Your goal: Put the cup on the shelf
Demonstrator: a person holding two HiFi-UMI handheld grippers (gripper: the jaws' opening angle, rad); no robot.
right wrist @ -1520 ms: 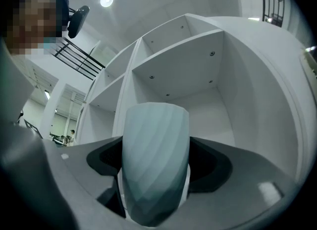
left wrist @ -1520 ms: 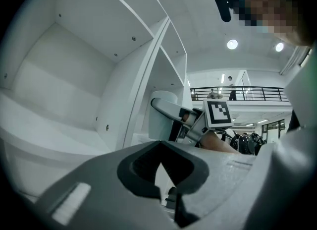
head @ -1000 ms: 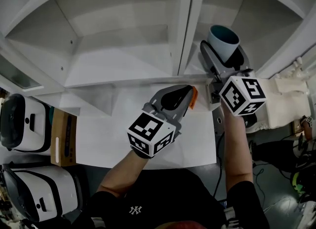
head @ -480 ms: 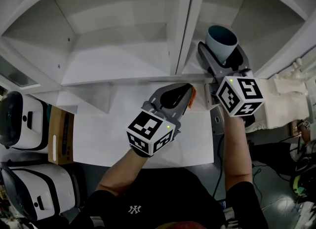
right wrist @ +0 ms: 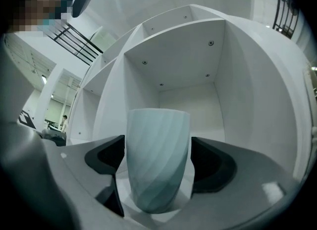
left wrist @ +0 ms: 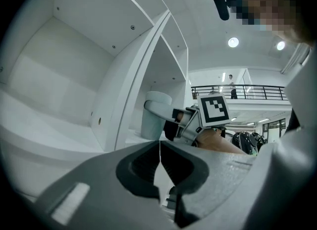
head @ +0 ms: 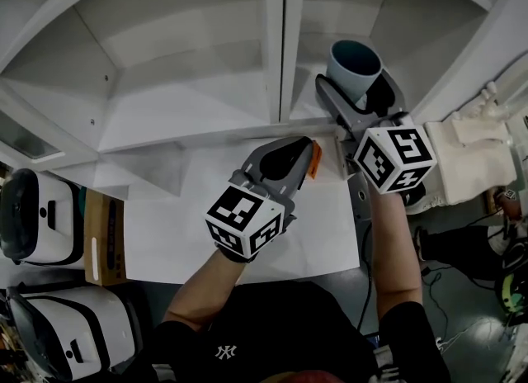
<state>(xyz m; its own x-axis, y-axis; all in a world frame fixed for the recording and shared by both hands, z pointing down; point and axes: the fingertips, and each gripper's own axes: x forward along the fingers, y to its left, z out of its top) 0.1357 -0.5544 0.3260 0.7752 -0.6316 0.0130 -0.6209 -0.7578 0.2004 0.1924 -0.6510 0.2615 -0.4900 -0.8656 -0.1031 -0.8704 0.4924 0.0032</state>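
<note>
White shelf (head: 165, 109), one cup (head: 353, 66) standing between jaws of right gripper (head: 360, 99), just opened, left gripper (head: 304, 150) clenched empty

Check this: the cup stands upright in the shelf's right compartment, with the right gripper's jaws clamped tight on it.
Not clamped: the right gripper has its jaws apart on either side of the cup, having just been opening; the right gripper view shows it. The cup does stand upright in the shelf's right compartment.

I read the cup (right wrist: 157, 159) as matt and spirally ribbed, the shelf (right wrist: 183, 60) as smooth white board with a soft sheen, and the tabletop (head: 165, 233) as smooth and matt.
</note>
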